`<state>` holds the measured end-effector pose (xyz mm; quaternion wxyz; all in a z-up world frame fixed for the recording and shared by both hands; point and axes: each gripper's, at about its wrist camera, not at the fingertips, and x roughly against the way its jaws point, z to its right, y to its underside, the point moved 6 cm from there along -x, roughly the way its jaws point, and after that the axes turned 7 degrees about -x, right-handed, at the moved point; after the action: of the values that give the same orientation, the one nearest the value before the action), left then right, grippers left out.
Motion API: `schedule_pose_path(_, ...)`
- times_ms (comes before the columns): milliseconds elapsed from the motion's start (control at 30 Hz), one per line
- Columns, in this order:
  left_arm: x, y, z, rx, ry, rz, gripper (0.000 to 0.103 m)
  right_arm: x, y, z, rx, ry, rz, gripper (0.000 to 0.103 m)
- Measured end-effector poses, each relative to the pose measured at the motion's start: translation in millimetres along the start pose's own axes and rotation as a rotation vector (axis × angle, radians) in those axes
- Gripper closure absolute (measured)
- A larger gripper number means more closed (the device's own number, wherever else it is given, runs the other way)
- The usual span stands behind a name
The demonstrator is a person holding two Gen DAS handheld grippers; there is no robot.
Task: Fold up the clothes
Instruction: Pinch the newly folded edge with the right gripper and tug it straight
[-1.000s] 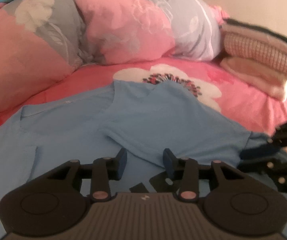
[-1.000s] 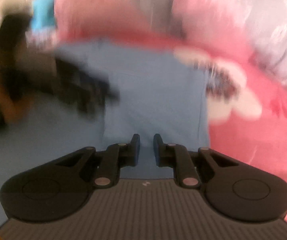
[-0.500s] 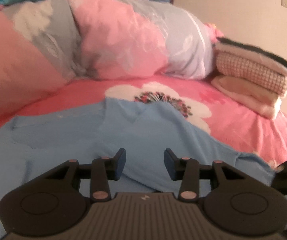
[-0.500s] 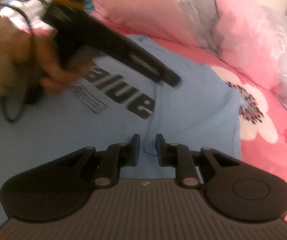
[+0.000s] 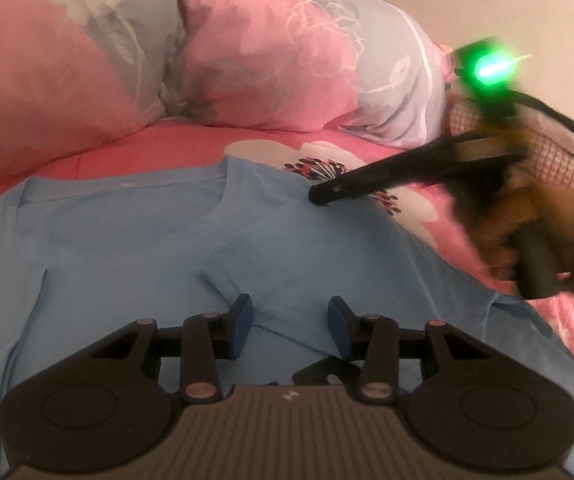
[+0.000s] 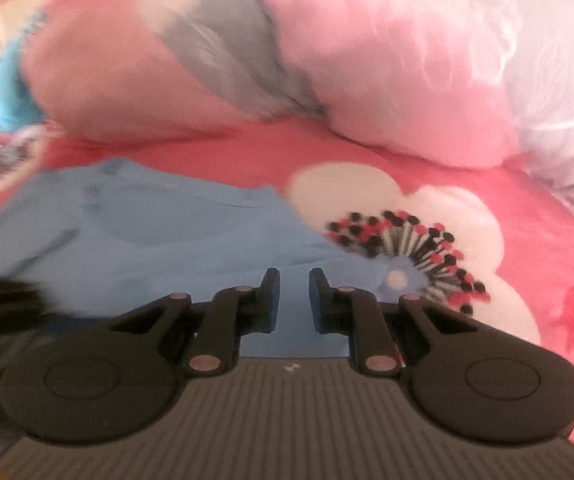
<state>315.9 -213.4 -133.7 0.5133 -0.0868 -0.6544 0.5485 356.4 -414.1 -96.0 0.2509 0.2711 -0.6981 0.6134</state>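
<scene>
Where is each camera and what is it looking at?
Left wrist: sits on the left gripper, looks across the blue T-shirt toward the pillows; the right hand shows.
Right wrist: sits on the right gripper, looks over the shirt's far edge and flowered bedsheet.
Both share the shirt, sheet and pillows.

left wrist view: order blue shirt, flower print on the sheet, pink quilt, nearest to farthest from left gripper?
From the left gripper:
1. blue shirt, directly under and ahead of the fingers.
2. flower print, on the sheet past the shirt's far edge, right of centre.
3. pink quilt, heaped at the back.
</scene>
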Motion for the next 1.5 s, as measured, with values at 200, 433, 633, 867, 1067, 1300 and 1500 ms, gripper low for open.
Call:
schedule_pose_path(200, 1.3, 0.2, -2.1, 0.020, 0.001, 0.008, 0.060, -16.5, -18.3, 58.3, -0.327, 0.082, 0.084, 0.094)
schedule_pose_path(433, 1.3, 1.4, -12.2, 0.081, -0.006, 0.008, 0.061, 61.4, 15.0, 56.7, -0.514, -0.141, 0.062, 0.093)
schedule_pose_path(633, 0.0, 1.7, -14.3, 0.086, -0.012, 0.010, 0.061, 76.9, 94.1, 70.2, -0.740, -0.218, -0.044, 0.103)
schedule_pose_path(867, 0.4, 3.5, -16.0, 0.100, -0.002, 0.012, 0.061, 123.0, 86.9, 52.7, -0.746, -0.233, 0.053, 0.096)
schedule_pose_path(1067, 0.9, 4.4, -18.6, 0.117, 0.011, 0.014, 0.062, 106.4, 125.9, 39.6, -0.752, -0.225, -0.065, 0.103)
schedule_pose_path(1300, 0.5, 5.0, -18.9, 0.123, 0.017, 0.017, 0.061, 144.4, 110.8, 22.1, -0.710, -0.226, -0.008, 0.097)
schedule_pose_path(1500, 0.3, 6.1, -22.4, 0.150, 0.038, 0.023, 0.061, 83.4, 126.0, -7.0, -0.784, -0.365, -0.133, 0.101)
